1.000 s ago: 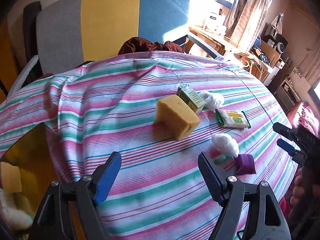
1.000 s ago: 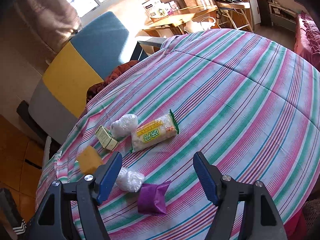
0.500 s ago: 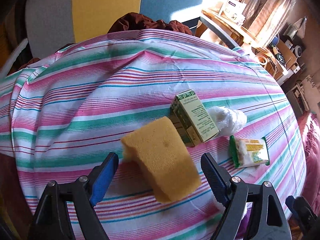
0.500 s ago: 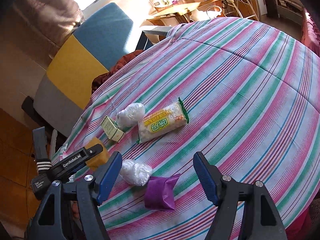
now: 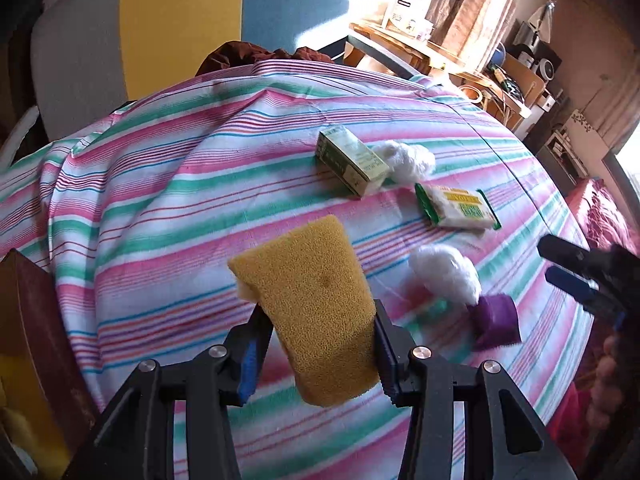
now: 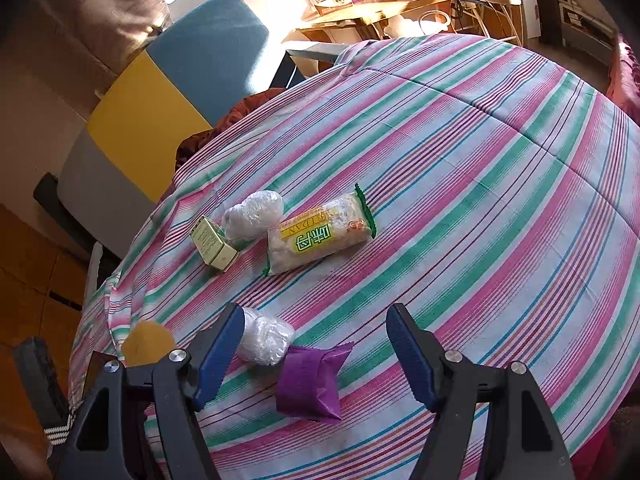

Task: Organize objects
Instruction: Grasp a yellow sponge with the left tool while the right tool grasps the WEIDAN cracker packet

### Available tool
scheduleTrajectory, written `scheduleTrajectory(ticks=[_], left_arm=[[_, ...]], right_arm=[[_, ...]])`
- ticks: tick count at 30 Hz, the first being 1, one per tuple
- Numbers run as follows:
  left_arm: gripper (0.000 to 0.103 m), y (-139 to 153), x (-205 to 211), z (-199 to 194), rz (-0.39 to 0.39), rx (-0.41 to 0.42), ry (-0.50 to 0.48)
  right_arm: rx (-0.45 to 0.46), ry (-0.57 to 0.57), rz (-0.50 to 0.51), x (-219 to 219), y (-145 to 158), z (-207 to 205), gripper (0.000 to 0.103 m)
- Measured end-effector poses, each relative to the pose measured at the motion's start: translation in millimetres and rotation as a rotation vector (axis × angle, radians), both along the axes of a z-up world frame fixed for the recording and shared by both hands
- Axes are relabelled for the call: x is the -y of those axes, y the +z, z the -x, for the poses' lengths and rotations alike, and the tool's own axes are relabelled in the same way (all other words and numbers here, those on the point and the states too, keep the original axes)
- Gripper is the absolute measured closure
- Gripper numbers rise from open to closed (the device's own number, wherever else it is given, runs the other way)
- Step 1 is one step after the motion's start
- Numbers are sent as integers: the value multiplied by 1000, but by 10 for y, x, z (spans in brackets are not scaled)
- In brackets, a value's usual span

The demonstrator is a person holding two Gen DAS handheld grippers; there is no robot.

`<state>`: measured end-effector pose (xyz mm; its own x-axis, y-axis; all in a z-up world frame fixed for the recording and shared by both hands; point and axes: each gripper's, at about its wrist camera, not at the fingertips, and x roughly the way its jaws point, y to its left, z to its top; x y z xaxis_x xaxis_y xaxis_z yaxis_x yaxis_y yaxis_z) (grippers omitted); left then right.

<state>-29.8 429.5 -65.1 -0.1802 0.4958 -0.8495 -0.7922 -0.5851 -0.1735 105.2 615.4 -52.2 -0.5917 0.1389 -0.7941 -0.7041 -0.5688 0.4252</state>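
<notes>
My left gripper (image 5: 316,344) is shut on a yellow sponge (image 5: 316,300) and holds it above the striped tablecloth (image 5: 160,184). Beyond it lie a green box (image 5: 350,164), a white plastic wad (image 5: 414,160), a snack packet (image 5: 458,210), a second white wad (image 5: 446,272) and a purple packet (image 5: 496,322). My right gripper (image 6: 314,354) is open and hovers over the purple packet (image 6: 312,384) and the white wad (image 6: 266,340). The snack packet (image 6: 320,236), green box (image 6: 214,250) and far wad (image 6: 254,214) lie further off. The sponge (image 6: 146,342) shows at the left.
A chair with grey, yellow and blue panels (image 5: 180,20) stands behind the table, with dark red cloth (image 5: 256,54) on its seat. A wooden desk with clutter (image 6: 372,4) stands by the window. The tablecloth (image 6: 500,200) spreads wide to the right.
My left gripper closed on the yellow sponge and lifted it off the cloth. My right gripper moved closer over the purple packet and stays open.
</notes>
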Motion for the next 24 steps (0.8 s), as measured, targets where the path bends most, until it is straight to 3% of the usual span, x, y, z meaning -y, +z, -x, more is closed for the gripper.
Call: scheduleTrajectory(ticks=[5, 8, 10, 13, 15, 24], left_arm=[[55, -3, 274, -327, 10, 9, -65], [55, -11, 375, -464, 21, 18, -108], [55, -11, 413, -515, 27, 13, -134], [55, -26, 428, -512, 33, 13, -144], [55, -52, 405, -489, 38, 16, -142], [55, -164, 315, -296, 42, 67, -111]], right_arm=[[58, 5, -28, -8, -59, 41, 28], [92, 73, -43, 44, -43, 134, 28], [143, 156, -110, 97, 13, 279, 28], [249, 328, -327, 170, 98, 574, 28], [296, 430, -410, 143, 70, 737, 29], [499, 786, -427, -89, -408, 1350, 25]])
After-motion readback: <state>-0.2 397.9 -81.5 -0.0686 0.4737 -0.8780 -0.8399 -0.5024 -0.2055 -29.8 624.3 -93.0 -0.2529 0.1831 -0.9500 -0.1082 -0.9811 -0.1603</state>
